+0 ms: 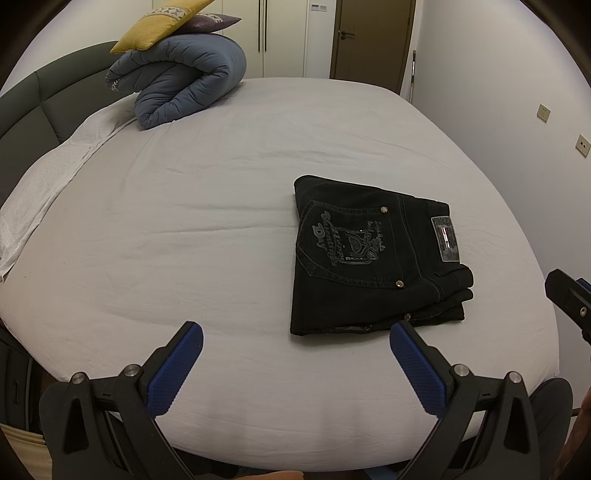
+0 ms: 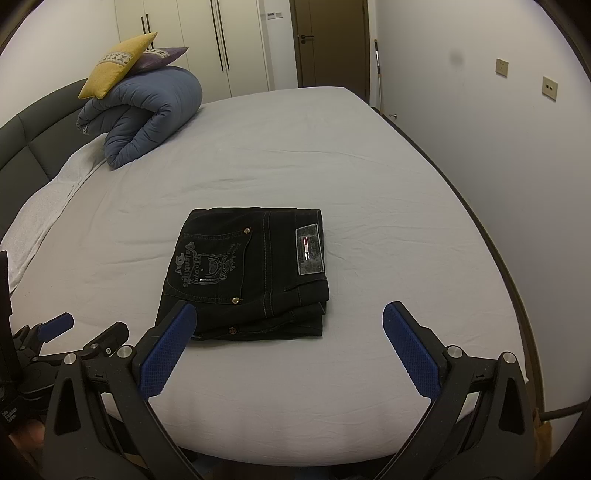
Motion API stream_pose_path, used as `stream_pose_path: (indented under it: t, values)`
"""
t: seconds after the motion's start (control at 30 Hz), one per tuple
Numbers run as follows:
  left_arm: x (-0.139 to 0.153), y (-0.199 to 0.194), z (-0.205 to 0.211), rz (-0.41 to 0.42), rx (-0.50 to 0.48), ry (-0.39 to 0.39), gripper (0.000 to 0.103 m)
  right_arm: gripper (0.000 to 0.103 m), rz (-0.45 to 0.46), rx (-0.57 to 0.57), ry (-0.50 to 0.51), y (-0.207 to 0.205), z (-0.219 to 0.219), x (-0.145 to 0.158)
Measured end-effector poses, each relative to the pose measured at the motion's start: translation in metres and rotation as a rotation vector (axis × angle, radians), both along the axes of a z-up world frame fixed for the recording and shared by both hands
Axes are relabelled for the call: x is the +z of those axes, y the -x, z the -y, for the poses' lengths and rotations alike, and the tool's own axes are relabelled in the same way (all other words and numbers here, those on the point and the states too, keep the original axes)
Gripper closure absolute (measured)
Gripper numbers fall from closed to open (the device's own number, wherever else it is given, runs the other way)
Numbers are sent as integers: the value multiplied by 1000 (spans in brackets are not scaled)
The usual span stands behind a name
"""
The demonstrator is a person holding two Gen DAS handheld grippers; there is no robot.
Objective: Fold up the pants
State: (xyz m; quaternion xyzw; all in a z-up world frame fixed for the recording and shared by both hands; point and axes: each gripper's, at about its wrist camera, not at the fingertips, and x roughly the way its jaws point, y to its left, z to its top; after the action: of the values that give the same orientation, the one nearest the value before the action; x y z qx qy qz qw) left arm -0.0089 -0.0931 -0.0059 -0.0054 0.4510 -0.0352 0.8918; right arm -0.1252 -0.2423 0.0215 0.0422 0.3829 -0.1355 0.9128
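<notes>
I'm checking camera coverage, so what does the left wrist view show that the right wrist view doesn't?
Left wrist only: the open left tool seen head-on, and the right tool's tip at the right edge. Right wrist only: the open right tool seen head-on, the left tool at the lower left, and a dark smudge on the wall. Both: folded black jeans on the bed, rolled blue duvet, yellow cushion.

Both claws — left claw [image 1: 295, 341], right claw [image 2: 290, 323] — agape

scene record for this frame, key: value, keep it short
pants: black, folded into a compact stack, back pocket and waist patch up
surface: bed, grey sheet
left gripper: open, empty, near the pants' front edge
right gripper: open, empty, left finger overlaps the pants' corner in view
duvet: rolled, blue, by the headboard
pillows: on the duvet
task state: looks folded
</notes>
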Motion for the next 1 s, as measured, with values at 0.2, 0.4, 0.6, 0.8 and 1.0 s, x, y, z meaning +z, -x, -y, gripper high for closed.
stream_pose_path:
  t: [0.2,0.4,0.6,0.8,1.0]
  values:
    - [0,0,0,-3,-2,1,0,0,-3,1,2,0,-1,0]
    - [0,0,1,-2,-1,1,0,0,-4,1,2,0,-2,-1]
    - [-1,0,0,-3,-3,1,0,0,-4,0,2,0,-2,-1]
    - [-1,1,0,-3,-3,2,0,0,-4,-1,2,0,-1,-1]
    - [-1,1,0,-2,0,0,0,0,-6,1,0,0,-2,-3]
